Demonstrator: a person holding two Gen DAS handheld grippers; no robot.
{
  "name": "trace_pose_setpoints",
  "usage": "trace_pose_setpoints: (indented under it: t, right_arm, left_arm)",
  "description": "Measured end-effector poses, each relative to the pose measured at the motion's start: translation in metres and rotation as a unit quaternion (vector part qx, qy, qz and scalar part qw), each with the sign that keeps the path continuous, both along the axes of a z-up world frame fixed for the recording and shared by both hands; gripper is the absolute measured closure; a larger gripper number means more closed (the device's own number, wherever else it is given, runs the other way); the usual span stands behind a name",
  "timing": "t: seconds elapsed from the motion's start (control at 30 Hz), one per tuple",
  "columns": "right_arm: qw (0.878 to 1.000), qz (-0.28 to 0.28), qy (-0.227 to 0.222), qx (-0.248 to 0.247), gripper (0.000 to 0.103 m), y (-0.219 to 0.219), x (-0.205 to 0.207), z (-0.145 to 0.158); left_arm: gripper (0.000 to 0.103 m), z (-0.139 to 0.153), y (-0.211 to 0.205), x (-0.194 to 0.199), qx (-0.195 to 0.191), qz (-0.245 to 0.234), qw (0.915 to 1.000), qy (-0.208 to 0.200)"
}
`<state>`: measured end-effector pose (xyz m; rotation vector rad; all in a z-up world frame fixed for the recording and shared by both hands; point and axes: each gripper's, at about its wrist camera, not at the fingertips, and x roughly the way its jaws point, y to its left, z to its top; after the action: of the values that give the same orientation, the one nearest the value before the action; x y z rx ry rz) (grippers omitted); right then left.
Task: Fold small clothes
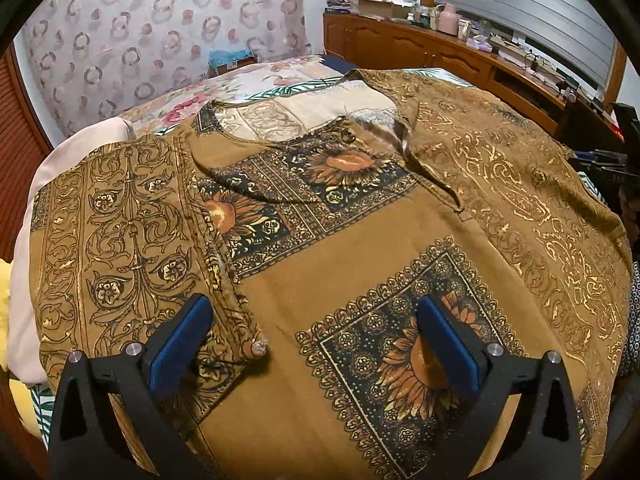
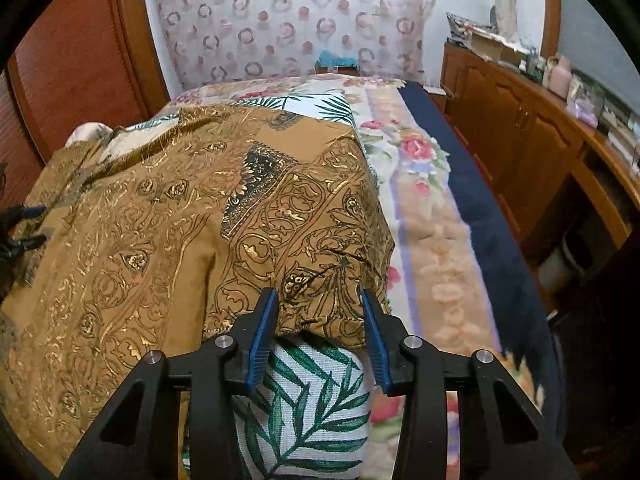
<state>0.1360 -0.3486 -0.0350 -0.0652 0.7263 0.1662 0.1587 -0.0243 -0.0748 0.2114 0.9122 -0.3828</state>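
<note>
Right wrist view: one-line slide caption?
Open right gripper straddling the brown shirt's sleeve edge over a leaf-print cloth on the bed.

Left wrist view looks forward and down, close over the brown printed shirt [image 1: 344, 240], curtain [image 1: 160, 28] at 11 o'clock, cabinet [image 1: 440, 52] at 1. Right wrist view sits close at the shirt's [image 2: 168, 216] edge, facing the same curtain [image 2: 288, 20] at 12, cabinet [image 2: 520, 136] at 2. Both share shirt, bed [image 2: 432, 216], curtain.

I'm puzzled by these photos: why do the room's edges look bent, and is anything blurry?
Left wrist view: the fisheye lens bows the wooden cabinet and blackens the corners; the brown shirt is sharp. Right wrist view: same bending; the floral bedspread smears low at right.
</note>
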Motion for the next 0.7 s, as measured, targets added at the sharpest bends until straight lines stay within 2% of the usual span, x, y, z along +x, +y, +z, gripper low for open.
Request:
trace_pose_setpoints:
  t: [0.03,0.1,0.2,0.37,0.5,0.7]
  right_arm:
    - [1.0,-0.002,-0.003,-0.01,0.069,0.002,-0.001,0.001]
    - [1.0,-0.002,-0.009,-0.03,0.085,0.006,-0.002,0.003]
    - [0.998,0.0,-0.019,-0.062,0.094,0.015,-0.004,0.005]
    - [0.995,0.003,-0.064,-0.078,0.095,0.027,-0.01,0.022]
    - [0.993,0.026,-0.094,-0.069,0.095,0.043,-0.016,0.036]
    - [0.991,0.074,-0.096,-0.059,0.095,0.076,-0.022,0.037]
  left_arm:
    - [0.0,0.0,0.0,0.0,0.0,0.0,1.0,0.0]
    - [0.0,0.0,0.0,0.001,0.0,0.003,1.0,0.0]
    - [0.0,0.0,0.0,0.001,0.001,0.006,1.0,-0.001]
    - [0.0,0.006,0.001,-0.005,0.007,0.028,0.9992,-0.027]
    - [0.0,0.019,0.007,-0.015,-0.017,0.047,0.997,-0.06]
    - [0.0,0.036,0.01,-0.031,-0.046,0.065,0.9926,-0.092]
